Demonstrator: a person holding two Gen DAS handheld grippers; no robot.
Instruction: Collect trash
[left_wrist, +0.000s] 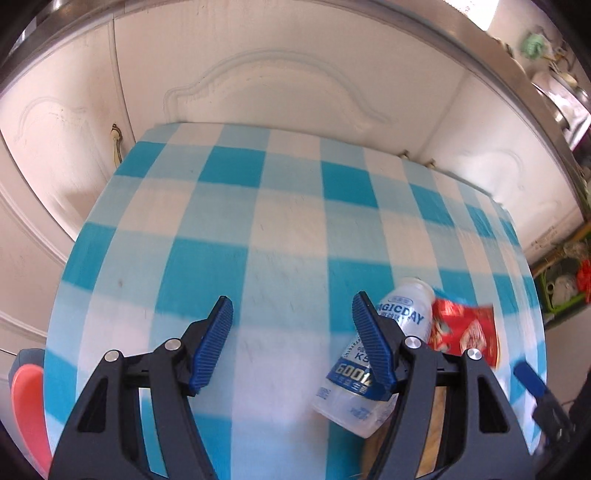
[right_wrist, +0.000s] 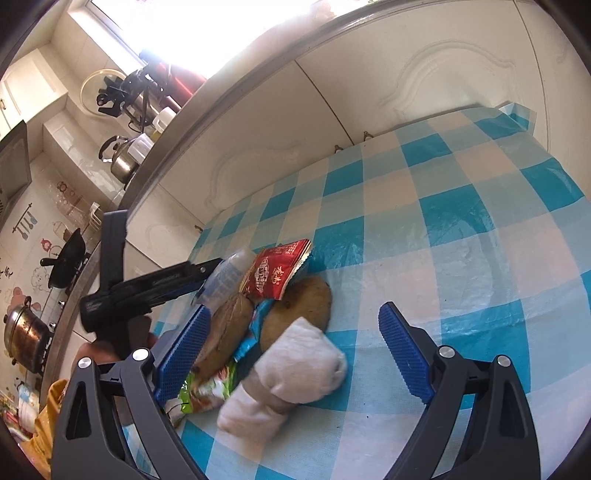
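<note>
Gathering the litter starts with the heap on the checked tablecloth (right_wrist: 461, 258): a clear plastic bottle (left_wrist: 373, 354) with blue print lies on its side, a red sachet (right_wrist: 277, 273) rests just beside and partly over it, and toward us come two brown potato-like lumps (right_wrist: 299, 314), a green wrapper (right_wrist: 207, 387) and a rolled white cloth (right_wrist: 295, 369), all touching or overlapping.

Our left gripper (left_wrist: 291, 343) hangs above bare cloth with its jaws apart and nothing between them; the bottle sits just outside its right-hand finger, partly hidden behind it. Our right gripper (right_wrist: 295, 354) stands wide and unclenched, with the white roll and the lumps between its fingers, though no pad presses on anything.

We judge the bottle to be the left hand's target. To take it well we should shift sideways until the bottle's body lies between the pads, straddle it across its width, and close gently, since thin plastic may buckle or squirt away. We should keep clear of the sachet so it is not dragged along.
</note>
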